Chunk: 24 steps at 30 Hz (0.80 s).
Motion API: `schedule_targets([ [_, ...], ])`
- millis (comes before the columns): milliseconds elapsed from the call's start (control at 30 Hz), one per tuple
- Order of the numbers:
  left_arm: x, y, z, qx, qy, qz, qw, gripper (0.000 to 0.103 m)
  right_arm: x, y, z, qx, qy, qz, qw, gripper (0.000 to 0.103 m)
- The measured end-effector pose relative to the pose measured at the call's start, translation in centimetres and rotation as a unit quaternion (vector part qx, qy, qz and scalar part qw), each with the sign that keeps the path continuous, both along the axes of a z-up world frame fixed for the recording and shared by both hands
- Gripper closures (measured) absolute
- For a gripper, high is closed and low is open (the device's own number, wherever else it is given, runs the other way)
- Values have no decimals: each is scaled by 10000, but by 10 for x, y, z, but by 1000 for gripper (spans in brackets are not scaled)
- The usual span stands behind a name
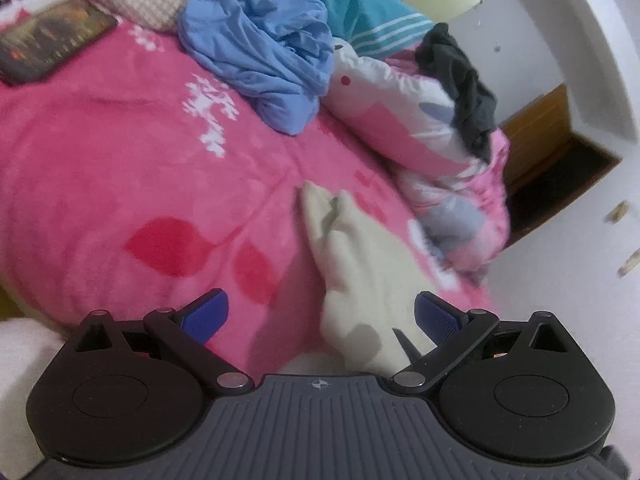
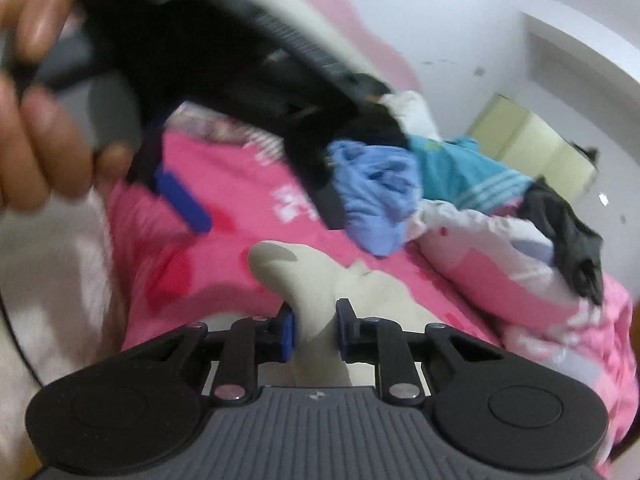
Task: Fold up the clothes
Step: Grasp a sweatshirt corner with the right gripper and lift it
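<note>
My right gripper (image 2: 314,330) is clamped on the cream garment (image 2: 320,280), which runs up-frame at lower centre of the pink blanket (image 2: 224,168). My left gripper (image 1: 320,314) is spread wide, holding nothing. Only the right view shows my hand (image 2: 36,128); only the left shows a book (image 1: 48,40) at upper left

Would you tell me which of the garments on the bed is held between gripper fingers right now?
The cream garment: the right gripper pinches it, whereas the blue garment and dark garment lie untouched.
</note>
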<state>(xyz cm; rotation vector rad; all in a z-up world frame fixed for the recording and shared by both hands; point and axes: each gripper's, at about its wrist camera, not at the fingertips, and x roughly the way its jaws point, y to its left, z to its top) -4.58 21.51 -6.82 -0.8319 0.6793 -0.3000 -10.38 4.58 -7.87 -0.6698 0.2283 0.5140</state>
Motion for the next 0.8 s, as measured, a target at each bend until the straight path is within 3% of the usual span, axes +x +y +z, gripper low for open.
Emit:
schedule_targets([
  [100,22,0,-4,-492,57,-329,9982,2,1,-8,8,245,47,-78,9997,83],
  [300,68,-17,-17,-710,491,-921,9920,3,0,-10,9,315,55,-113,9994,83],
  [667,105,-32,-23,-349,569,-1293,9894,10,0,-14,10,378,71,-110,9992,83],
  [800,118,-37,-25,-200,582,-1402,9882,20,1,-14,9,377,56,-106,9992,83],
])
